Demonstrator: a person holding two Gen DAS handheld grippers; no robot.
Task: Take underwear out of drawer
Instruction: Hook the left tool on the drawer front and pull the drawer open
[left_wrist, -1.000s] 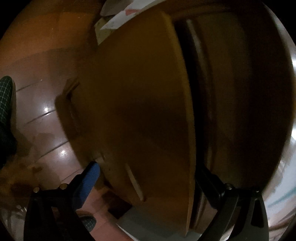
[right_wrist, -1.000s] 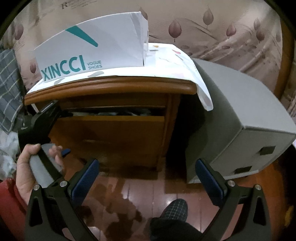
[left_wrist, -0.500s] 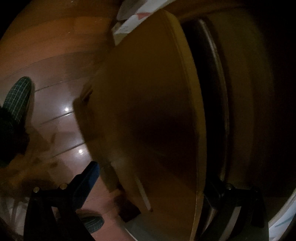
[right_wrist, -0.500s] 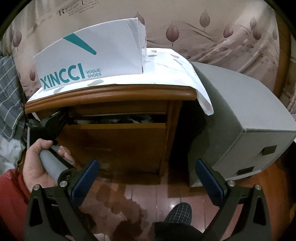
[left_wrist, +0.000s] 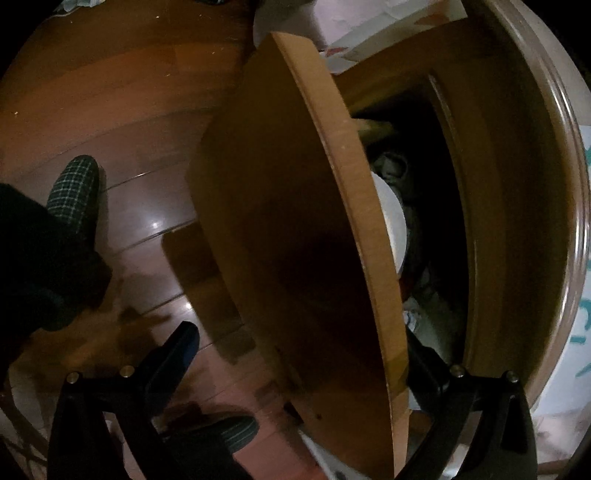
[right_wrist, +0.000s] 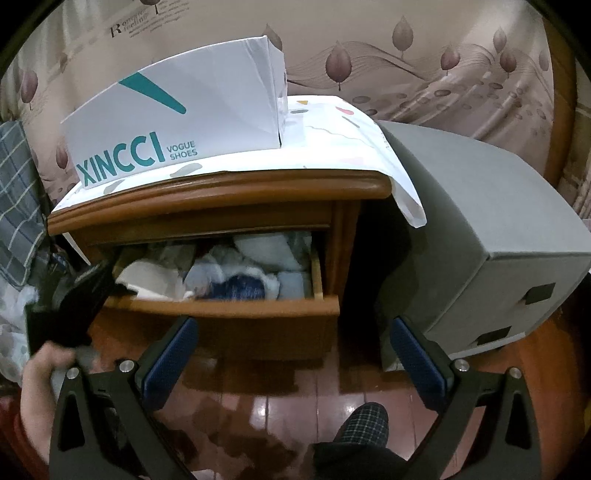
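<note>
The wooden nightstand (right_wrist: 221, 192) has its top drawer (right_wrist: 236, 312) pulled out. Folded white, light blue and dark blue underwear (right_wrist: 236, 280) fills it. My right gripper (right_wrist: 293, 356) hangs open in front of the drawer and holds nothing. A hand holds my left gripper (right_wrist: 74, 302) at the drawer's left corner. In the left wrist view, the left gripper (left_wrist: 299, 350) is open and straddles the drawer front (left_wrist: 295, 229). One finger (left_wrist: 424, 365) sits inside behind the panel, the other finger (left_wrist: 177, 354) outside. White and grey cloth (left_wrist: 391, 218) shows dimly inside.
A white XINCCI shoe box (right_wrist: 177, 125) stands on the paper-covered nightstand top. A grey box (right_wrist: 480, 229) stands close on the right. A plaid slipper (right_wrist: 364, 421) rests on the glossy wooden floor below. Checked fabric (right_wrist: 18, 192) hangs at the left.
The drawer went from a narrow gap to well open, drawn out by the left gripper moving toward me. The clothes inside came into view. The right gripper stayed open.
</note>
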